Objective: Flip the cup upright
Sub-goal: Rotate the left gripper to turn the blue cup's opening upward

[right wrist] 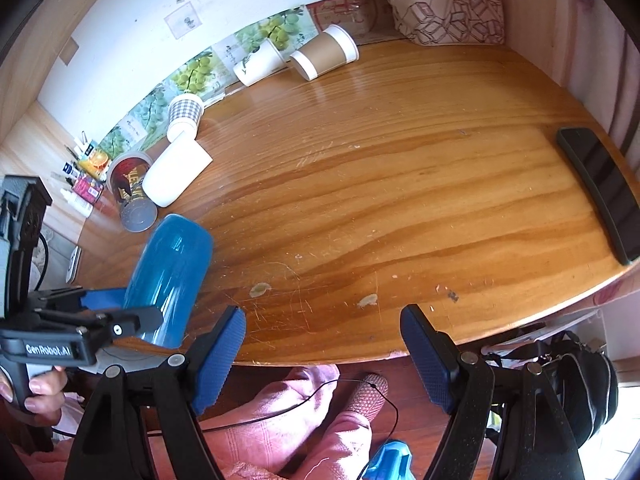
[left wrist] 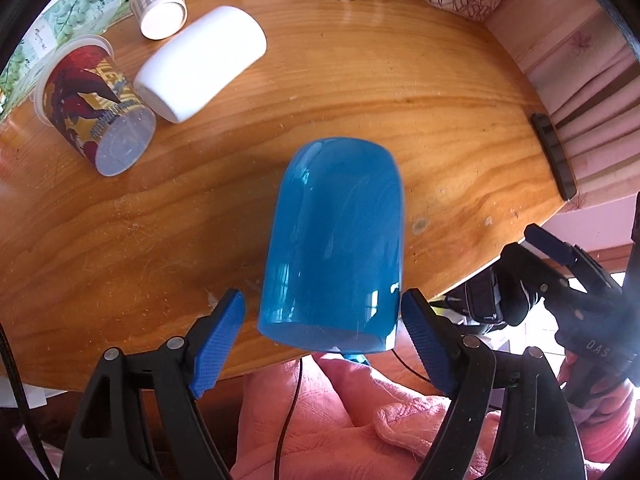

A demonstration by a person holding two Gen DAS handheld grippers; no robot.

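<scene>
A glossy blue cup (left wrist: pixel 334 240) lies tilted on its side at the near edge of the wooden table (left wrist: pixel 360 92), its closed base pointing away. My left gripper (left wrist: pixel 322 340) is open, its blue fingers (left wrist: pixel 218 344) standing either side of the cup's near rim; the right pad looks close to the rim, the left one stands apart. The cup also shows at the left of the right wrist view (right wrist: pixel 170 276), with the left gripper (right wrist: pixel 100 308) beside it. My right gripper (right wrist: pixel 322 352) is open and empty over the table's near edge.
Other cups lie tipped at the back left: a white one (left wrist: pixel 200 64), a printed one (left wrist: pixel 96 108), a checked one (left wrist: pixel 160 4), a brown paper one (right wrist: pixel 324 56). A black phone (right wrist: pixel 600 192) lies at the right edge. A printed bag (right wrist: pixel 444 4) stands at the back.
</scene>
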